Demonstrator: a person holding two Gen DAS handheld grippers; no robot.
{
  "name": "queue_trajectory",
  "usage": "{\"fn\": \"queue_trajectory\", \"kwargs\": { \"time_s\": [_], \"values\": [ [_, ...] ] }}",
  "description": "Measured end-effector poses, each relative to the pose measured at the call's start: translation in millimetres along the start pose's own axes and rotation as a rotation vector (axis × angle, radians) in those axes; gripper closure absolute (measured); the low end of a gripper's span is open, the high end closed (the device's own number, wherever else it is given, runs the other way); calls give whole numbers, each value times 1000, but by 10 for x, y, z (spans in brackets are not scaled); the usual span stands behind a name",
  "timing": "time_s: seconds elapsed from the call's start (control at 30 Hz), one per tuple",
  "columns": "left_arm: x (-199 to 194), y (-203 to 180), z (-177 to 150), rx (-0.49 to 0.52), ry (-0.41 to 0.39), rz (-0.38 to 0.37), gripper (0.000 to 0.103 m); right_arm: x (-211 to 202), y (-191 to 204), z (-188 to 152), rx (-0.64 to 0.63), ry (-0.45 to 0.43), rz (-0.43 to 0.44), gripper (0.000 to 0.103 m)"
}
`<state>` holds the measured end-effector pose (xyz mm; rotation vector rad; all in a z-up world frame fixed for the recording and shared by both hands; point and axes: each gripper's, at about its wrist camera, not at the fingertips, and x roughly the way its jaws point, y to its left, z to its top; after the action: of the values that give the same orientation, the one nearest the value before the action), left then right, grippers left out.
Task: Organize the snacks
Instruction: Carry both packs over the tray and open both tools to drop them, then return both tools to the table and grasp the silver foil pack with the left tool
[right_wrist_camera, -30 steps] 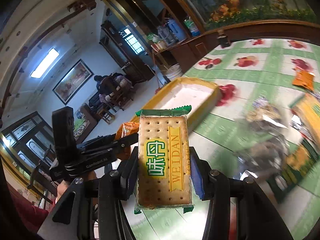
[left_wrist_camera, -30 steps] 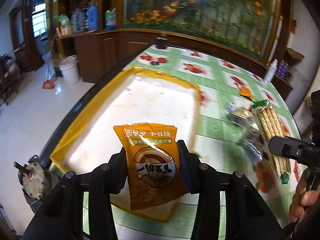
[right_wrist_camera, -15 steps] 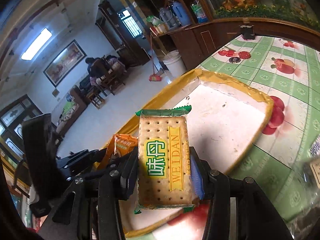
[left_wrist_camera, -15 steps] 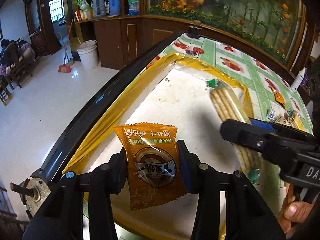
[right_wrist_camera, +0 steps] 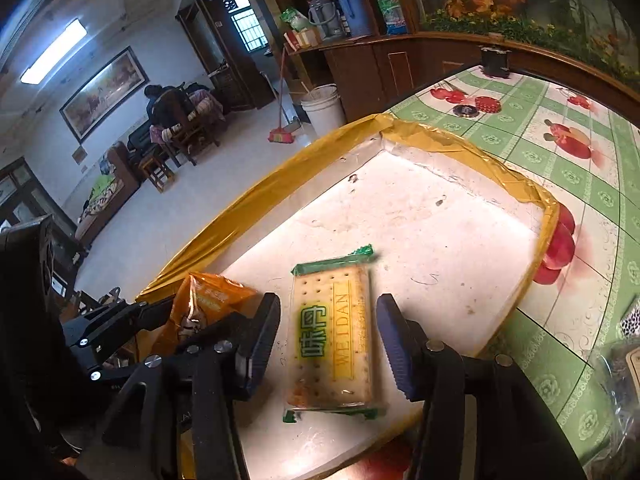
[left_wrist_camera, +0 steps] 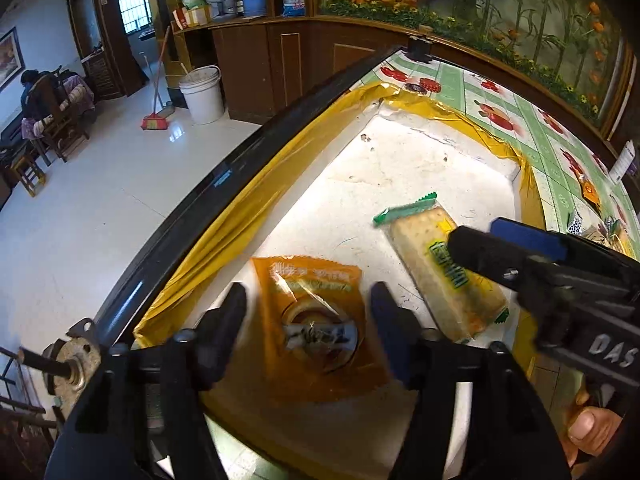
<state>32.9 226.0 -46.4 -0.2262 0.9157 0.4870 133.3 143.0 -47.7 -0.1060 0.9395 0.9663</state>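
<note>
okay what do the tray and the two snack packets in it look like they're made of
Tray: probably white foam or board, matte, pitted and scuffed; rim wrapped in glossy, wrinkled yellow tape or film.
Orange packet: thin plastic film, shiny, with a clear window and serrated ends.
Cracker packet: clear glossy plastic wrap, crackers visible inside, green crimped ends.

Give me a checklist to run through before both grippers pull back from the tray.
1. Left gripper open, clear of the orange foil snack packet: ok.
2. Right gripper open around the green-edged Weidan cracker pack: ok.
3. Cracker pack inside the yellow-rimmed white tray: ok.
4. Orange packet lying flat on the tray floor: cannot tell, blurred.
5. The two packs apart: ok.
6. Retreat path free of the other gripper: cannot tell.
</note>
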Motion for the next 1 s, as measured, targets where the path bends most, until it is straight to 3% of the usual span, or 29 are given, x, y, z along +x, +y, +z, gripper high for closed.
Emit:
{"fn": "queue_trajectory", "kwargs": {
  "time_s": [0.03, 0.13, 0.33, 0.5, 0.77, 1.0],
  "values": [
    [-39, -2, -7, 0, -11, 11, 28, -55, -49, -6, 24, -15, 8, 38],
    [-170, -3, -8, -5, -41, 17, 28, -293, -156, -40, 72, -64, 23, 35],
    [-452, -97, -6, -18, -83, -71, 28, -940, -430, -321, 153, -167, 23, 27],
    [-606, -388, -38, 39, -101, -126, 28, -1405, -655, -677, 210, -222, -10, 26],
    [-650, -898, -209, 155, -75, -195, 28, -2061, -1131, -1385, 298, -294, -184, 26],
    [-693, -1380, -436, 269, -36, -273, 28, -2486, -1437, -1763, 347, -317, -313, 26]
  ]
}}
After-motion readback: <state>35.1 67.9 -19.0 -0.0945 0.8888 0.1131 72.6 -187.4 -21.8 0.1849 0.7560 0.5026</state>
